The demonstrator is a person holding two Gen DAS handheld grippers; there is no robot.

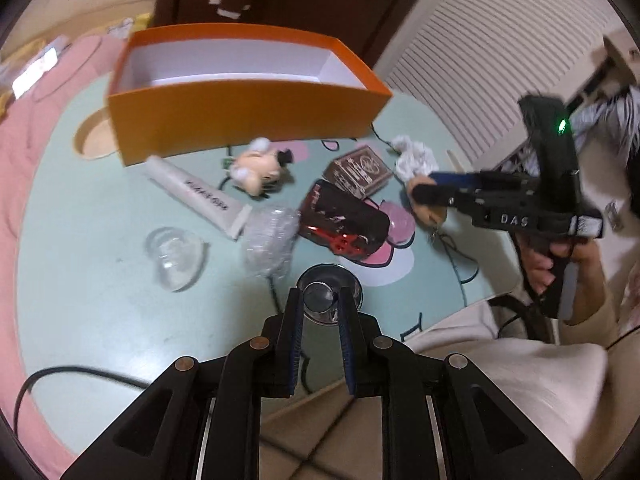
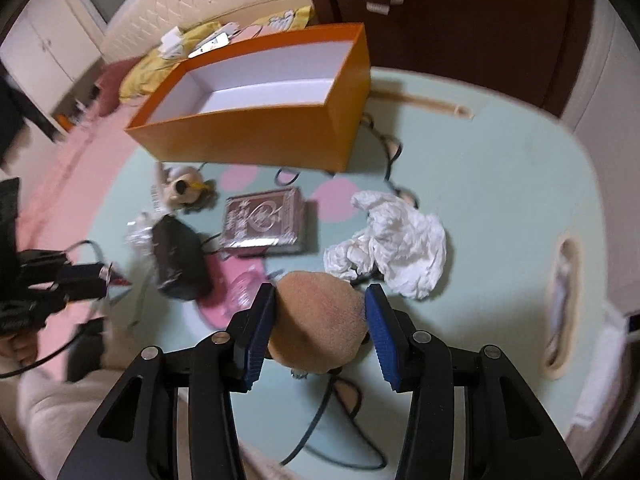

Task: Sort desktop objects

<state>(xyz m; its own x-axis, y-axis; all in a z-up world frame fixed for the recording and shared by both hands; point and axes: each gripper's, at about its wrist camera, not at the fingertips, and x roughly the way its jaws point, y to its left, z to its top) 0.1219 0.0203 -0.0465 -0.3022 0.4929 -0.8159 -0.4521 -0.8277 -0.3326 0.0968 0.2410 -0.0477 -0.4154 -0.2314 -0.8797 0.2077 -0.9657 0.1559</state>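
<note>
An open orange box (image 1: 248,116) (image 2: 256,136) with a white inside stands at the far side of the mint table. My left gripper (image 1: 320,304) is shut on a small clear glass jar (image 1: 318,294) above the table's near edge. My right gripper (image 2: 320,312) (image 1: 424,194) is shut on a tan plush toy (image 2: 318,320) (image 1: 426,210), held above the table. On the table lie a white tube (image 1: 196,196), a doll figure (image 1: 256,168) (image 2: 182,190), a black-red pouch (image 1: 344,224) (image 2: 178,256), a patterned card box (image 1: 356,172) (image 2: 264,220) and crumpled white tissue (image 1: 414,156) (image 2: 392,240).
A clear plastic dome (image 1: 176,256) and a wad of bubble wrap (image 1: 270,240) lie at the near left. Black cables (image 1: 460,256) run over the table. A pink blanket (image 1: 24,184) borders the left side. A cream bed headboard (image 2: 192,12) is behind.
</note>
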